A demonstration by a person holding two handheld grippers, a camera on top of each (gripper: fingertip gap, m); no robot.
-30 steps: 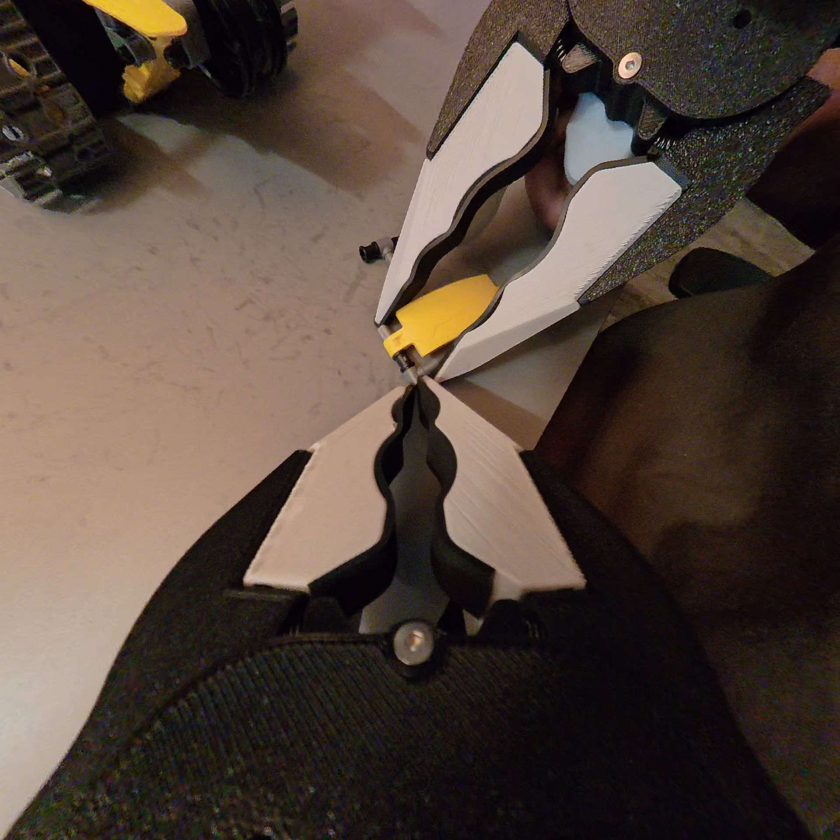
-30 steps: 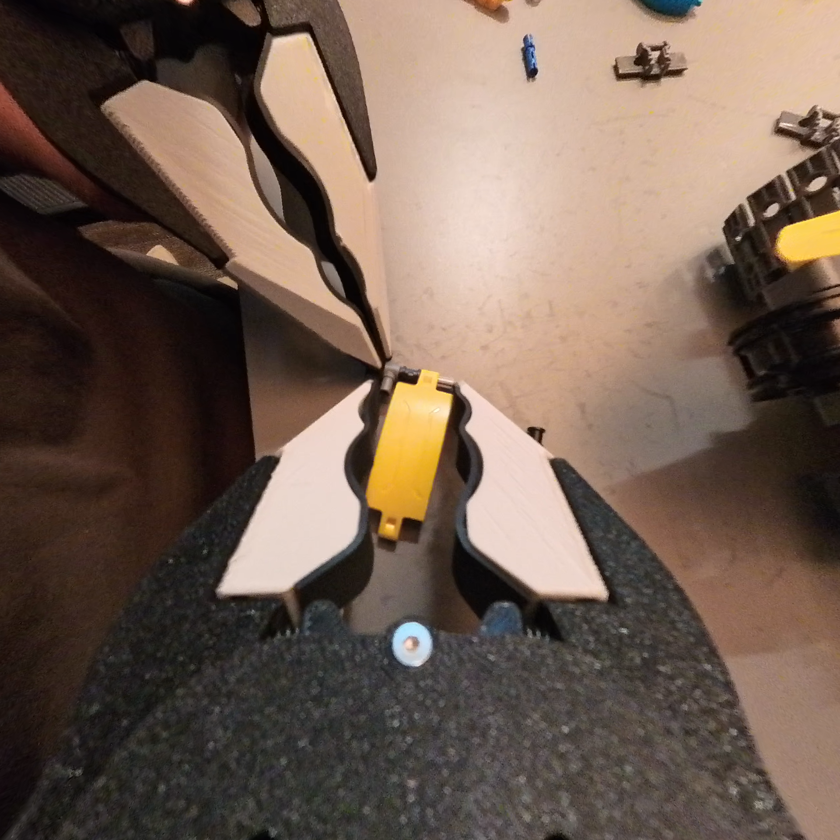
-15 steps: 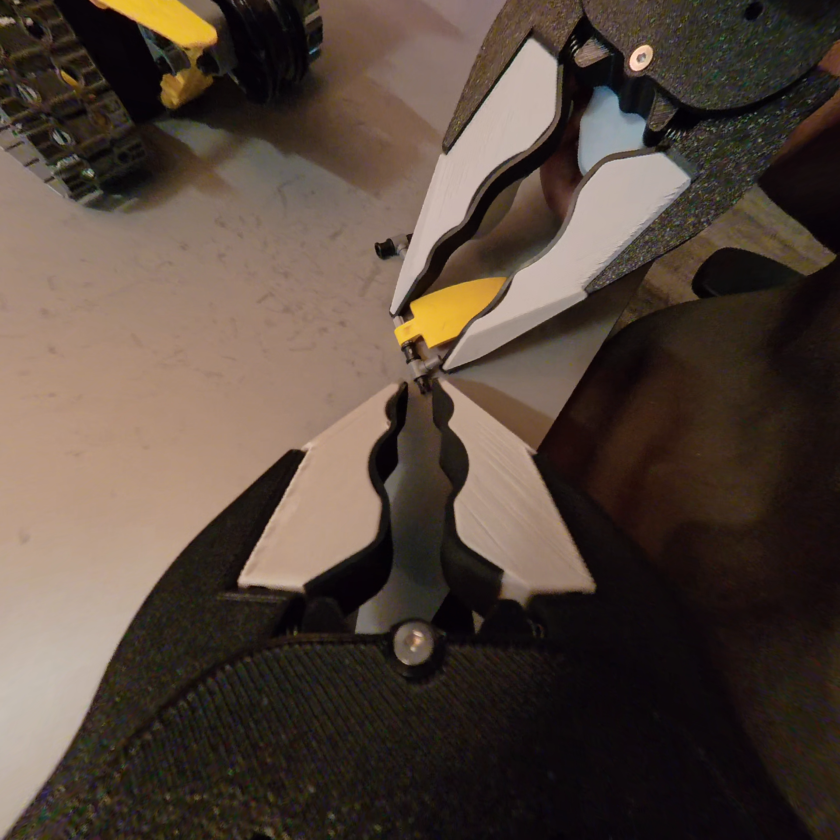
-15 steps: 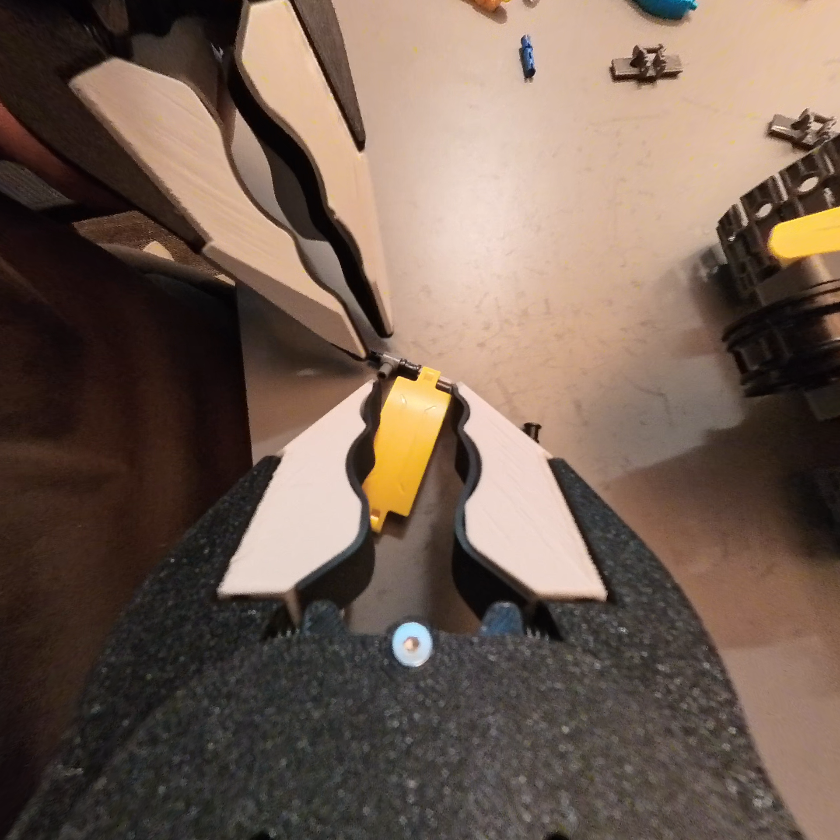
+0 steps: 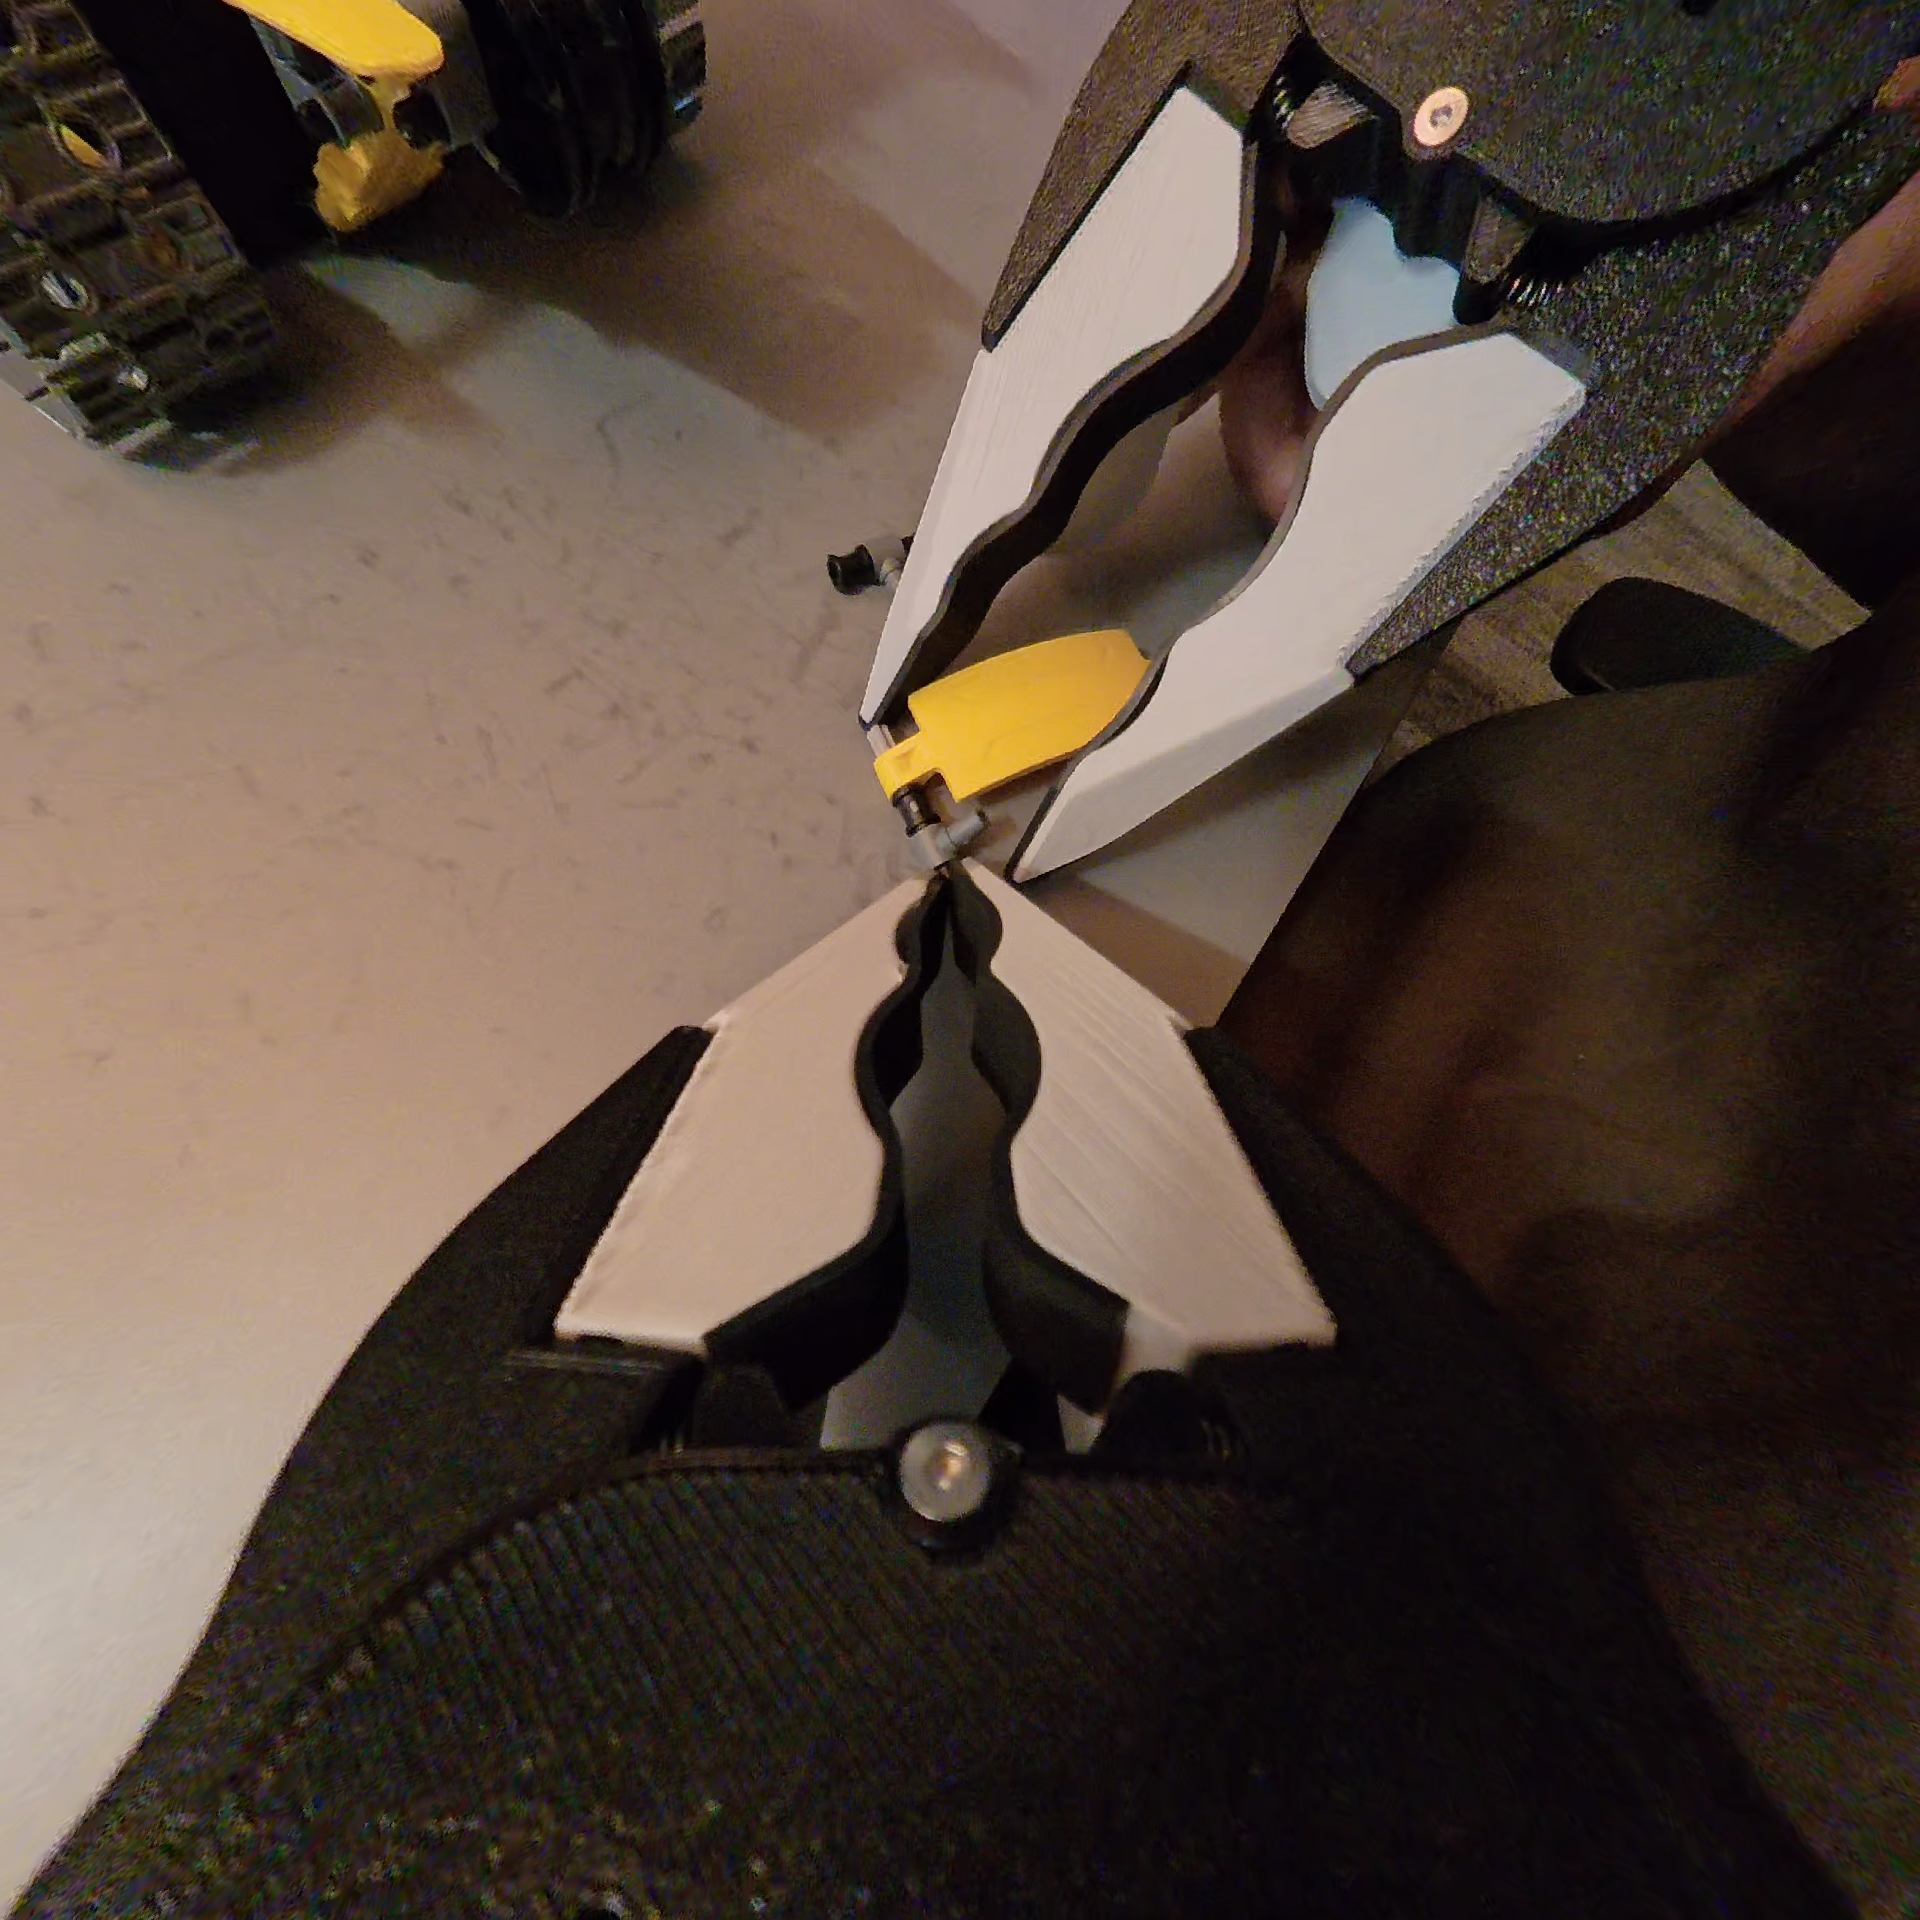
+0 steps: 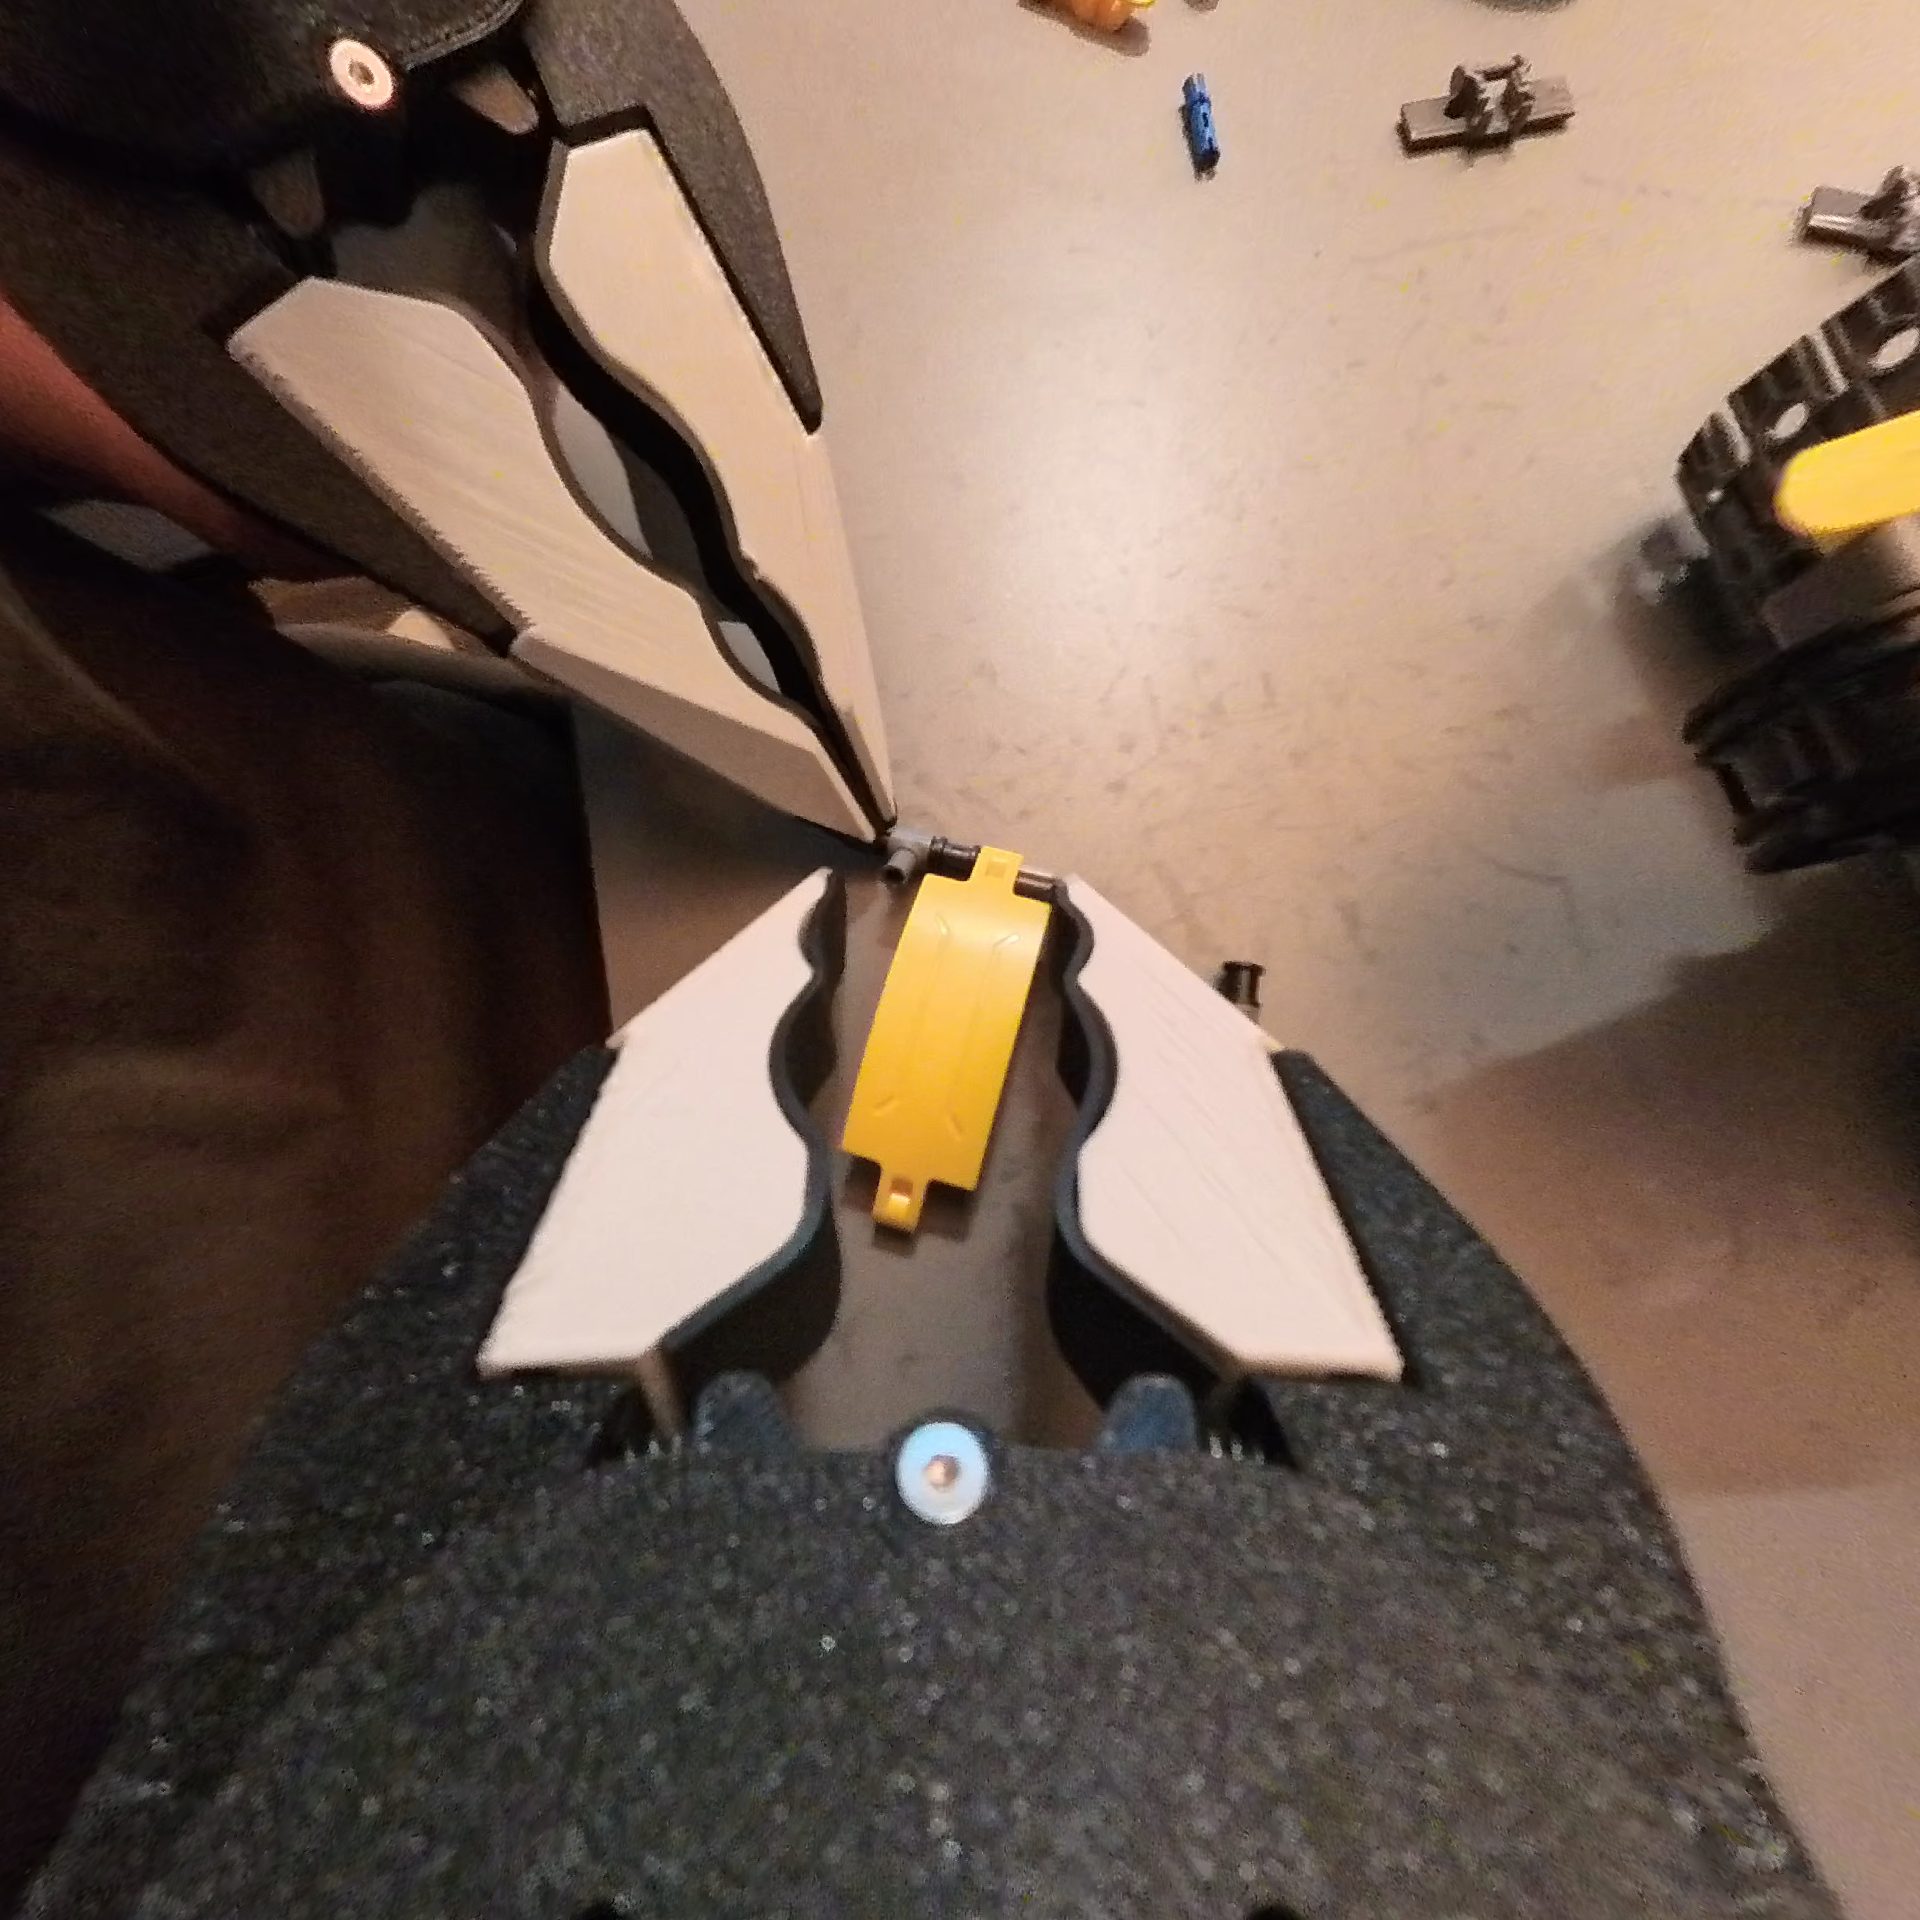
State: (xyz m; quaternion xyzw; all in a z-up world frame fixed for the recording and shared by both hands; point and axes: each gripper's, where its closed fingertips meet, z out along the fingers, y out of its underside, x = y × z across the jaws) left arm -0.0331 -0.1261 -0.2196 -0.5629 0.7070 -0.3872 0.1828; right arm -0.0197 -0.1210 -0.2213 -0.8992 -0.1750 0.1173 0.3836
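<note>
The right gripper [image 6: 951, 883] grips a yellow curved panel [image 6: 943, 1039] between its fingertips, the panel lying back along the gap between the two pale fingers toward the gripper body. At the panel's front end a thin black axle with a small grey connector [image 6: 906, 844] sticks out crosswise. The left gripper [image 5: 948, 885] comes in tip to tip against the right one; its jaws are closed, or very nearly so, with the tips meeting right at that grey connector [image 5: 943, 840]. Whether they actually pinch it or only touch it cannot be told. In the left wrist view the yellow panel [image 5: 1023, 707] shows wedged between the right gripper's [image 5: 951, 800] fingers, held above the scuffed beige table [image 5: 364, 831].

Just beside the yellow panel, on the table, lies a small black pin [image 6: 1242, 982]. Well beyond the panel stands a black tracked toy vehicle with yellow parts [image 5: 208, 177], seen at the right edge of the right wrist view [image 6: 1829, 623]. Farther past the panel lie a small blue pin [image 6: 1198, 116] and two dark grey track links [image 6: 1486, 109]. Dark clothing [image 5: 1610, 1143] fills the side nearest the person.
</note>
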